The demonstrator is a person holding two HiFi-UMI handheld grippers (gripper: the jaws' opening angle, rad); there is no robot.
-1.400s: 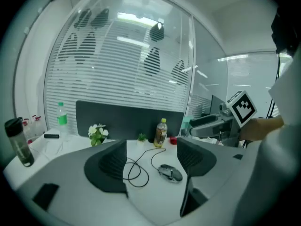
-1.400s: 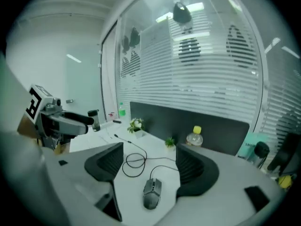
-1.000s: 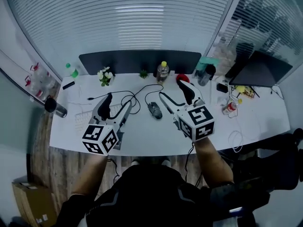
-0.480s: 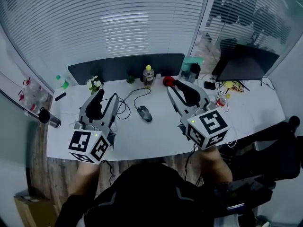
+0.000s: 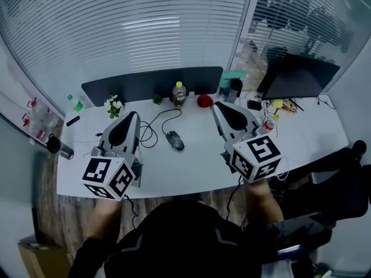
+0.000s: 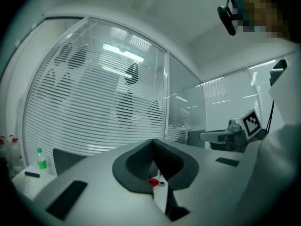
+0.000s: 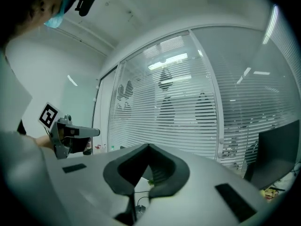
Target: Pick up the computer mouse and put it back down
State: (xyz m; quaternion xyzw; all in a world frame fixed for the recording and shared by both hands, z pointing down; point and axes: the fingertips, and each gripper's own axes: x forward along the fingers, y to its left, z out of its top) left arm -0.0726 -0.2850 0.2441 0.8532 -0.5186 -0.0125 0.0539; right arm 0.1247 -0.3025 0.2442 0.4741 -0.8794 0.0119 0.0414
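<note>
The computer mouse [image 5: 174, 141] lies on the white table [image 5: 191, 164], its cable looping back toward a yellow-capped bottle [image 5: 179, 93]. It sits between the two tools and neither touches it. The left tool [image 5: 133, 116] and the right tool [image 5: 216, 105] hover on either side, each with its jaws pressed together and holding nothing.

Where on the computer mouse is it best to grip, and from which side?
Probably across the two long flanks at mid-body, coming from above. The mouse lies flat on the desk, its cable leaves the far end, and nothing stands close beside it.
</note>
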